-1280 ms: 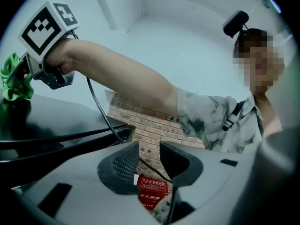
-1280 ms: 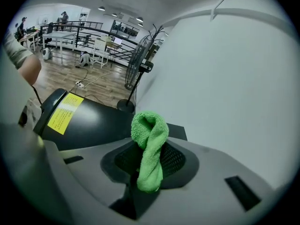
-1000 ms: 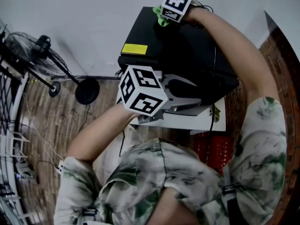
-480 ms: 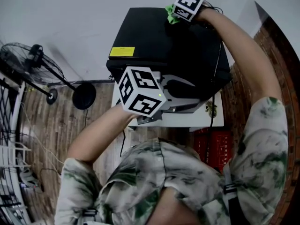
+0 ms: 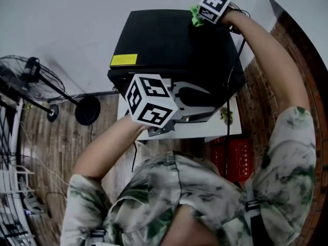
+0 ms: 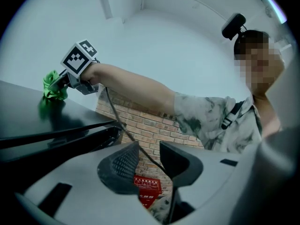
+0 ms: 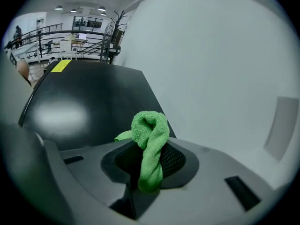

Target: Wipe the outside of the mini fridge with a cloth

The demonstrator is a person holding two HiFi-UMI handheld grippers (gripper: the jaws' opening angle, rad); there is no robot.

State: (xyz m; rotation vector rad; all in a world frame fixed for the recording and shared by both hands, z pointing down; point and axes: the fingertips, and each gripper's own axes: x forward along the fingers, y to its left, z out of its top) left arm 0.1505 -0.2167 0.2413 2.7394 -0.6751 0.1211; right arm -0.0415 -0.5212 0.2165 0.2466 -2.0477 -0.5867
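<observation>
The black mini fridge [image 5: 164, 45] stands against the white wall, its glossy top facing me. At the top's back right corner my right gripper [image 5: 201, 13] is shut on a green cloth [image 5: 195, 16], which touches the surface. In the right gripper view the cloth [image 7: 150, 142] hangs bunched between the jaws of the right gripper [image 7: 151, 161] over the fridge top [image 7: 89, 102]. My left gripper [image 5: 207, 104] hovers at the fridge's front edge, open. In the left gripper view nothing sits in the left gripper [image 6: 146, 159], and the cloth [image 6: 53, 86] shows far off.
A yellow sticker [image 5: 123, 60] marks the fridge top's front left corner. The fridge rests on a white stand [image 5: 228, 130]. A red crate [image 5: 233, 158] sits below at the right by a brick wall. A floor fan [image 5: 31, 78] stands on the wooden floor at the left.
My right gripper has slid the green cloth rightward along the back edge of the fridge top to the back right corner. The left gripper has stayed at the front edge.
</observation>
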